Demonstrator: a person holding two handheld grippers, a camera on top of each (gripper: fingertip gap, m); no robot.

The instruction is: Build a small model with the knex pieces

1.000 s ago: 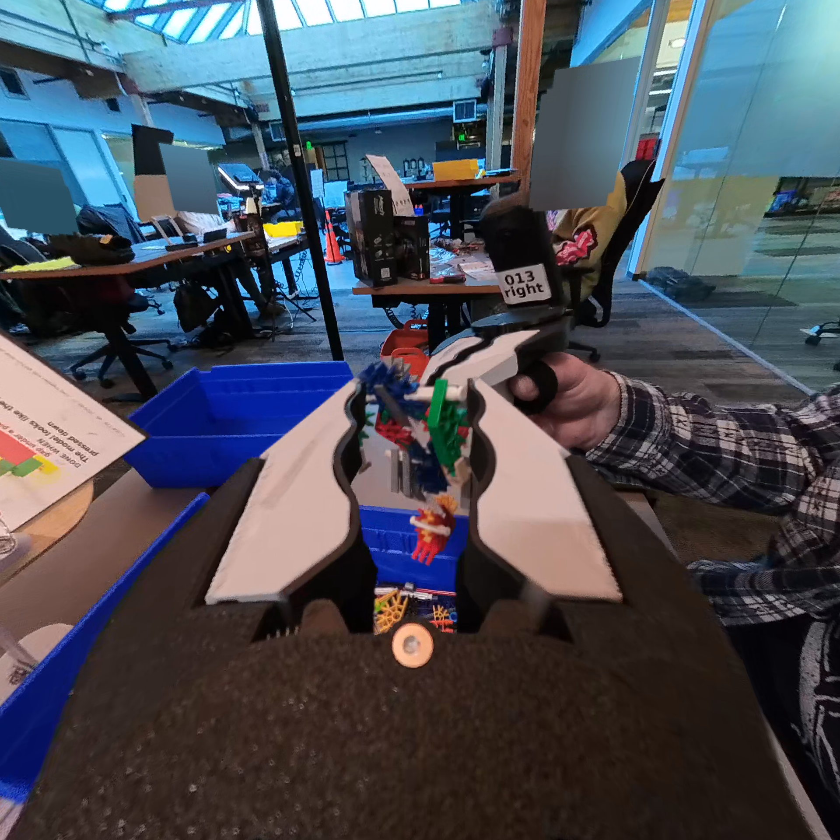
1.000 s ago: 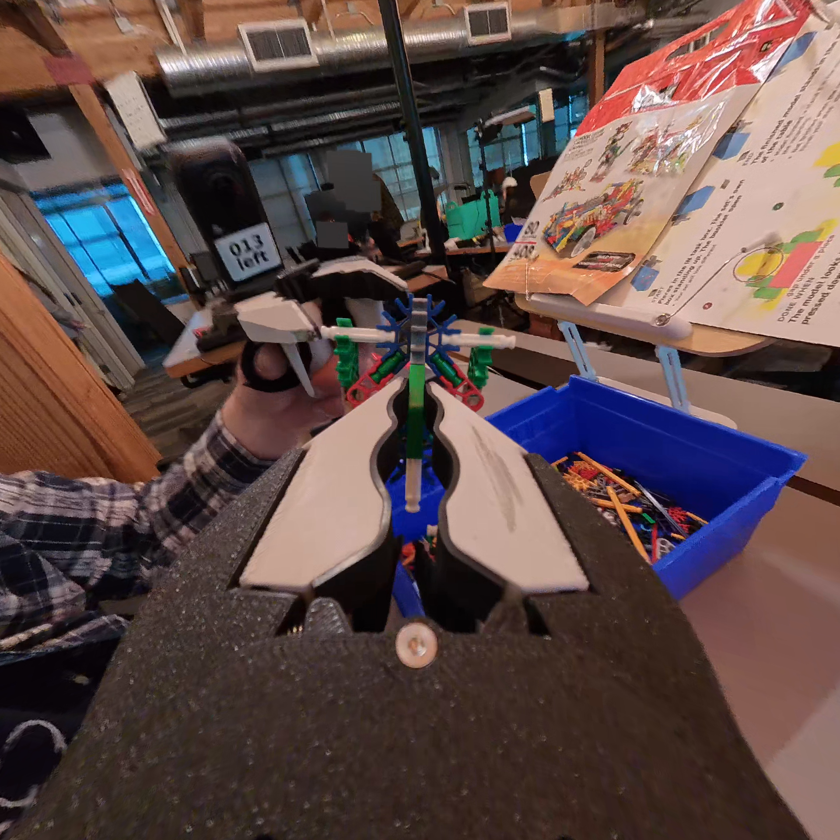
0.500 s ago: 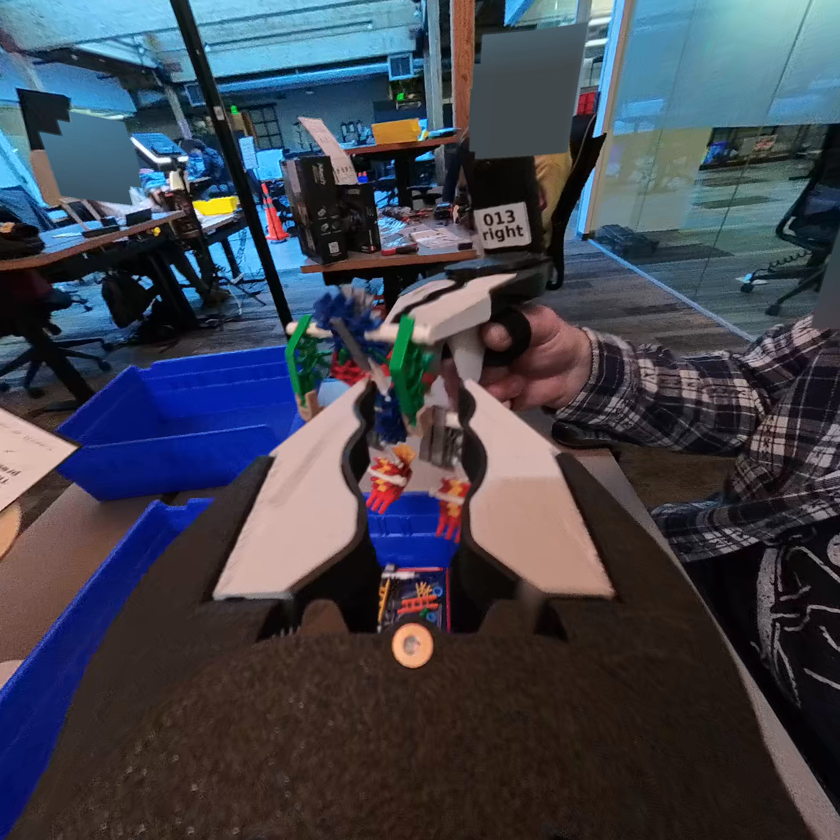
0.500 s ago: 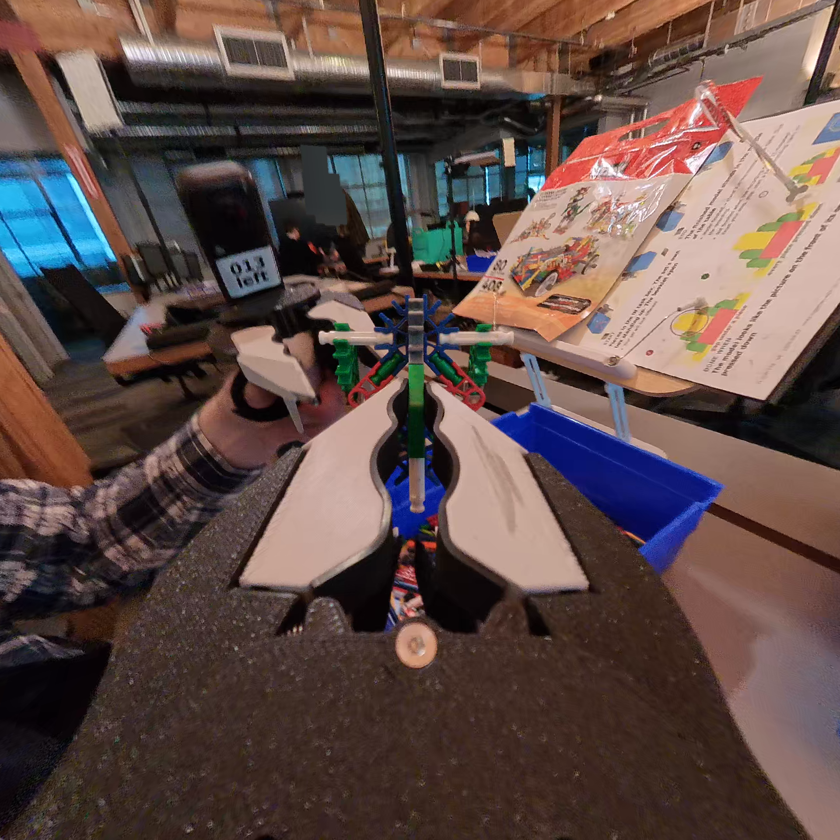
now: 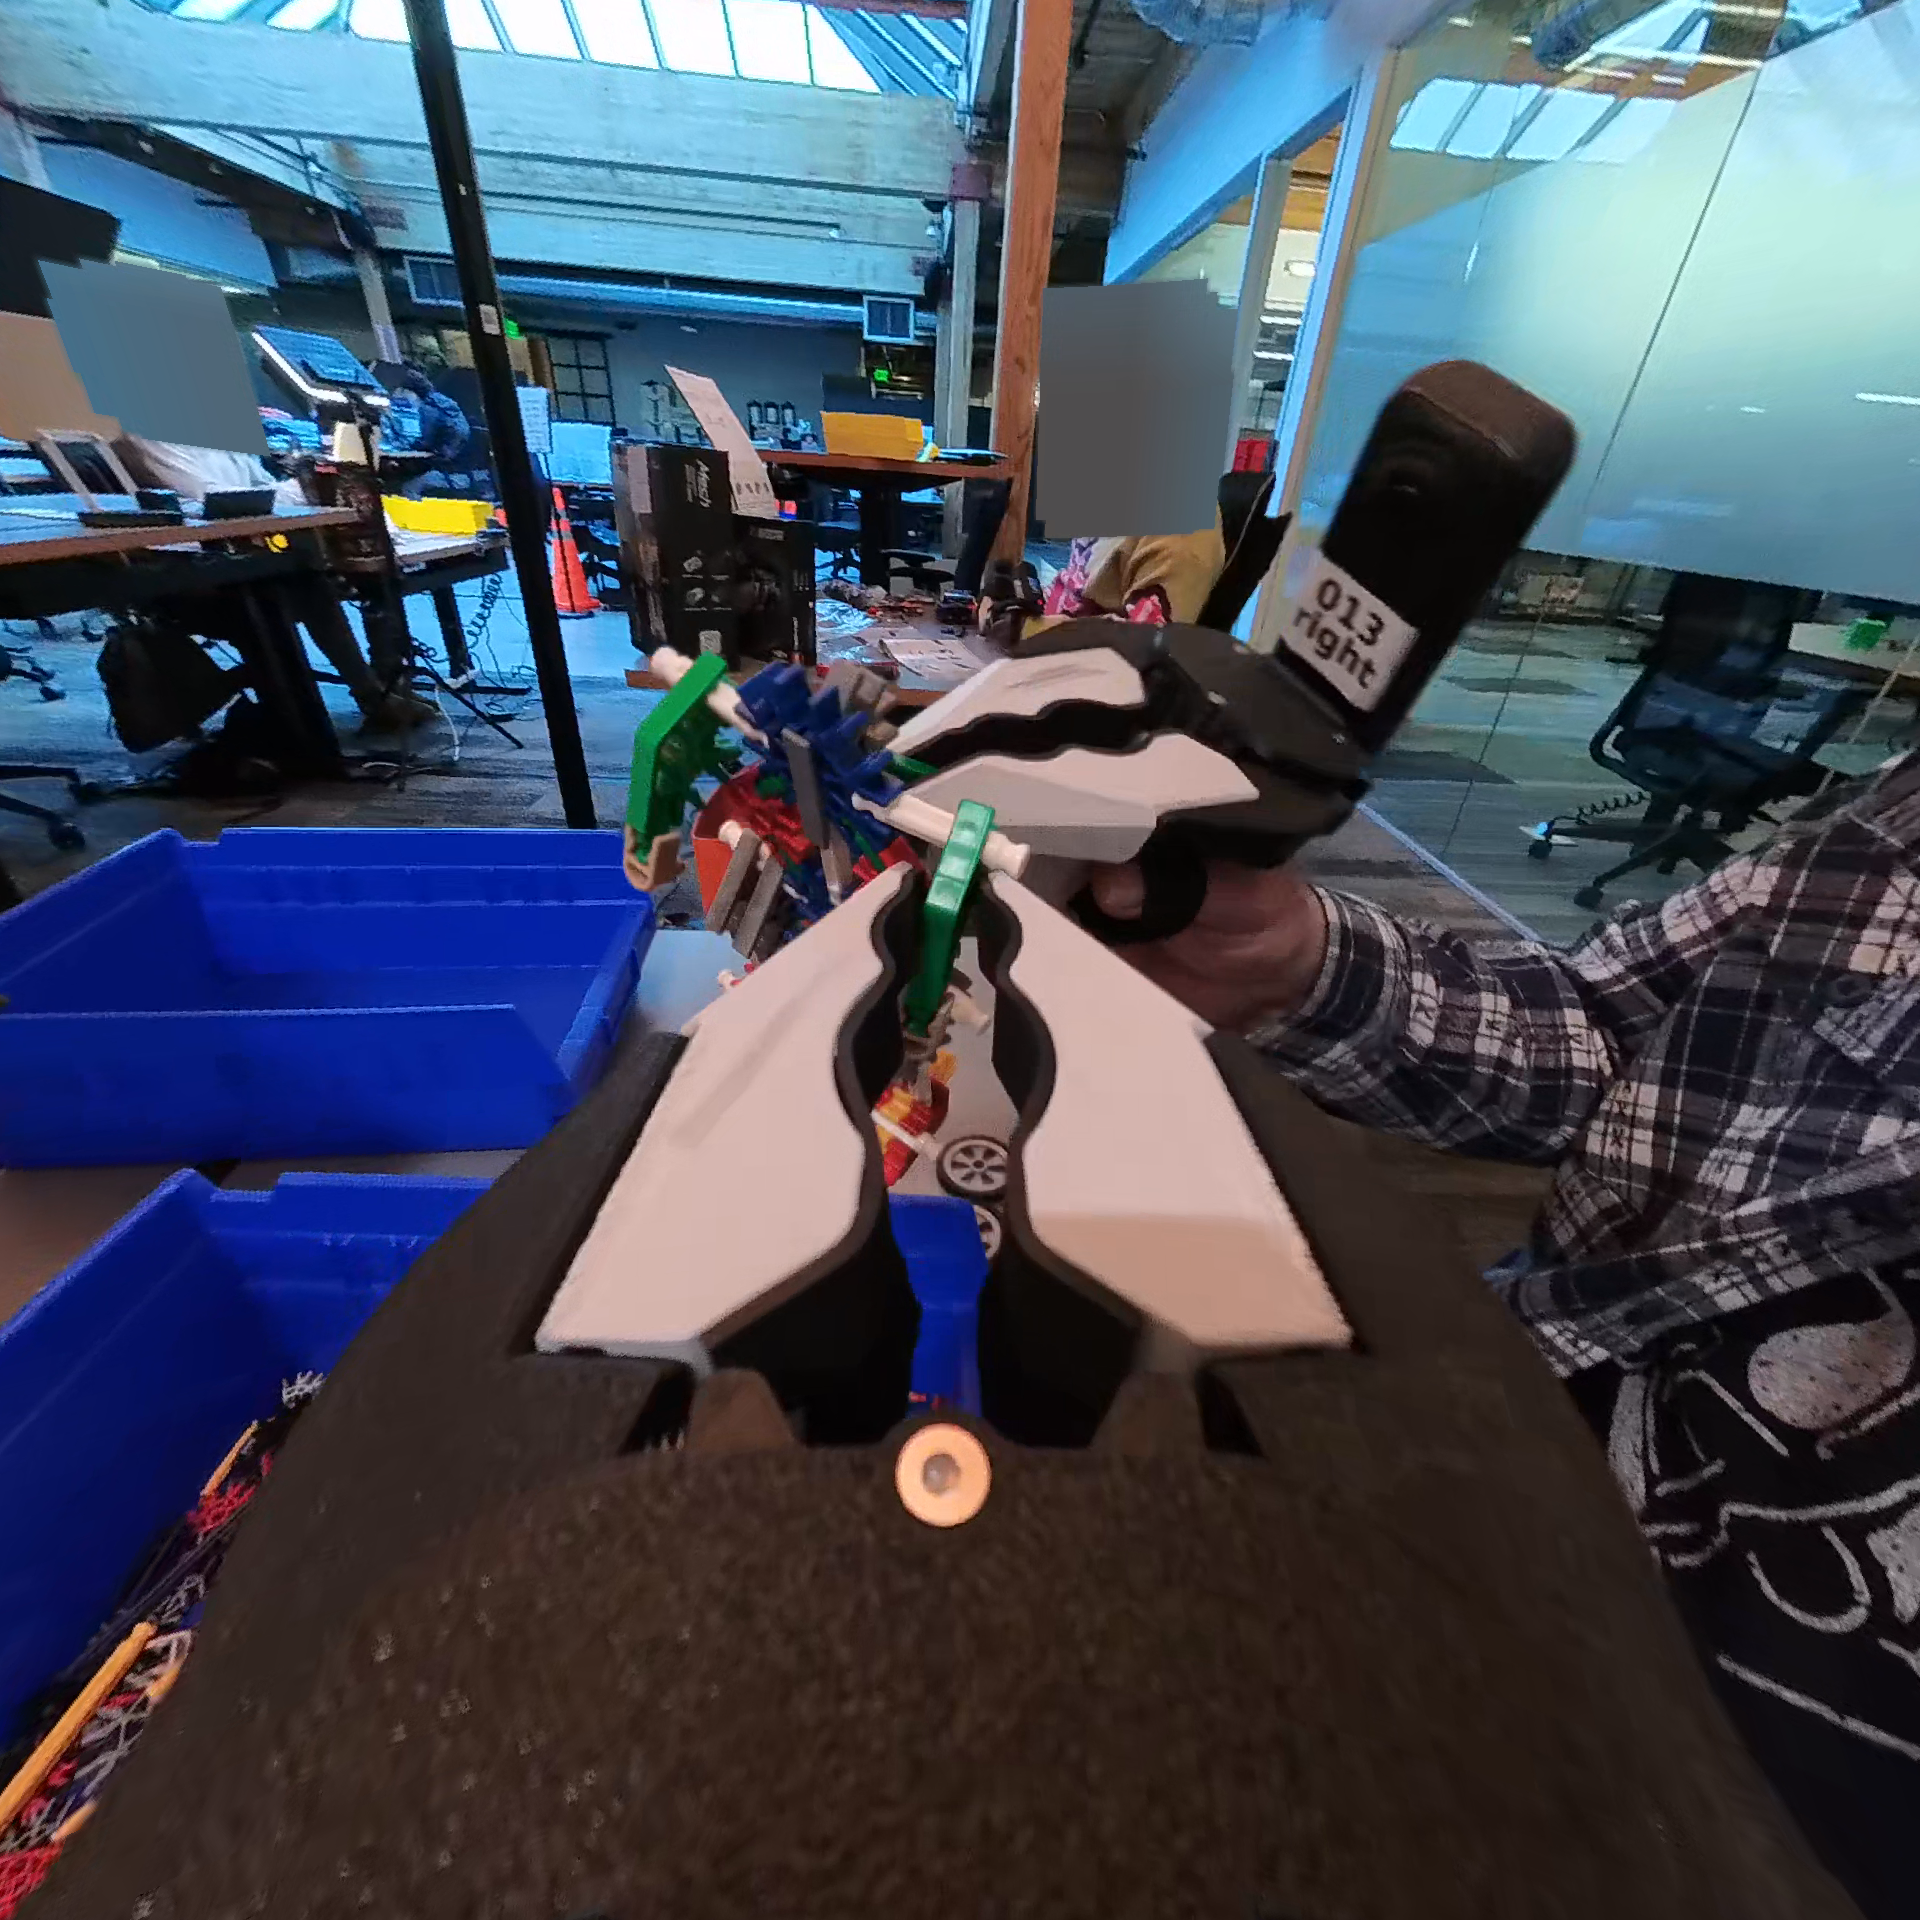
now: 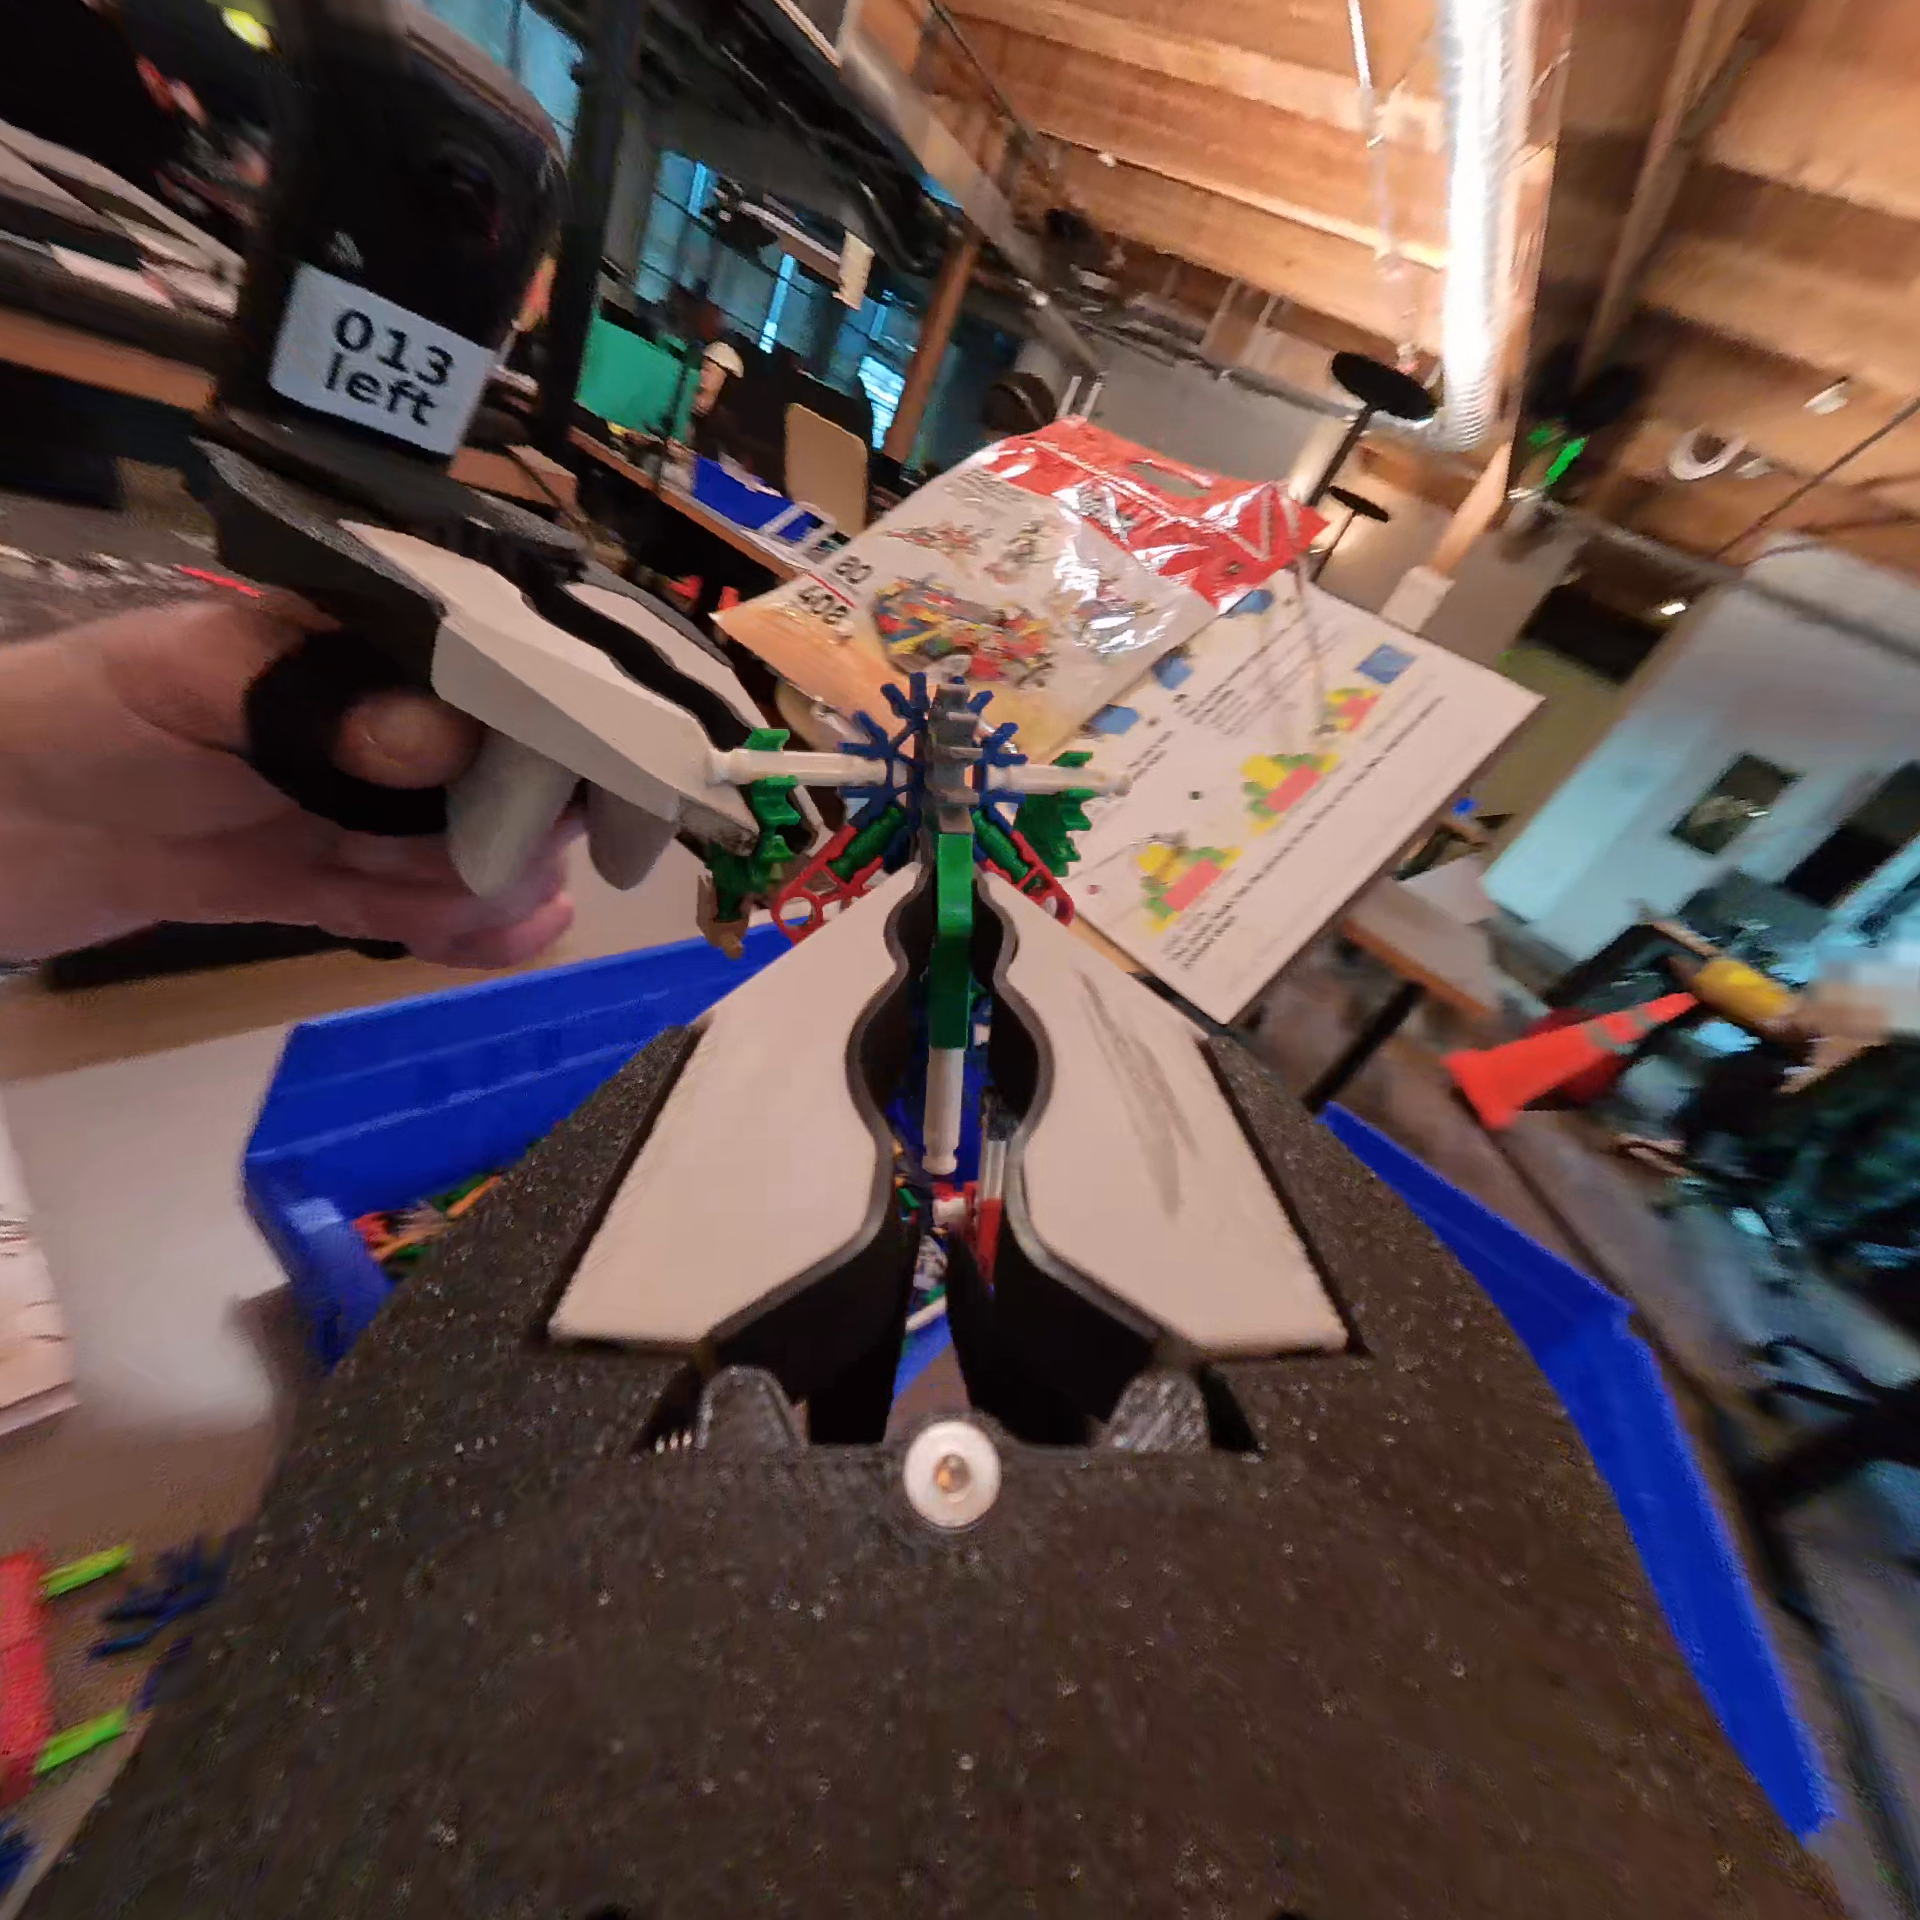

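Observation:
A colourful rod-and-connector model (image 5: 800,790) with blue, green, red and grey parts hangs in the air between both grippers. My left gripper (image 5: 951,883) is shut on a green connector (image 5: 951,904) at one end of the model's white rod. My right gripper (image 6: 951,883) is shut on a green piece (image 6: 951,925) of the model's central stem, with a white rod (image 6: 940,1101) hanging below it. The right gripper also shows in the left wrist view (image 5: 899,774), held by a hand in a plaid sleeve. The left gripper shows in the right wrist view (image 6: 753,779).
An empty blue bin (image 5: 312,987) stands at the far left. A nearer blue bin (image 5: 125,1351) holds several loose parts; it also shows under the model (image 6: 468,1049). A small black wheel (image 5: 977,1164) lies on the table. An instruction sheet (image 6: 1330,769) and a red-topped bag (image 6: 1049,561) lean on a stand. My two grippers' fingertips are within a few centimetres of each other.
My left gripper has gone from standing open around the model's middle to closed on the green connector at the rod's end. The model and right gripper have tilted. The right grip is unchanged.

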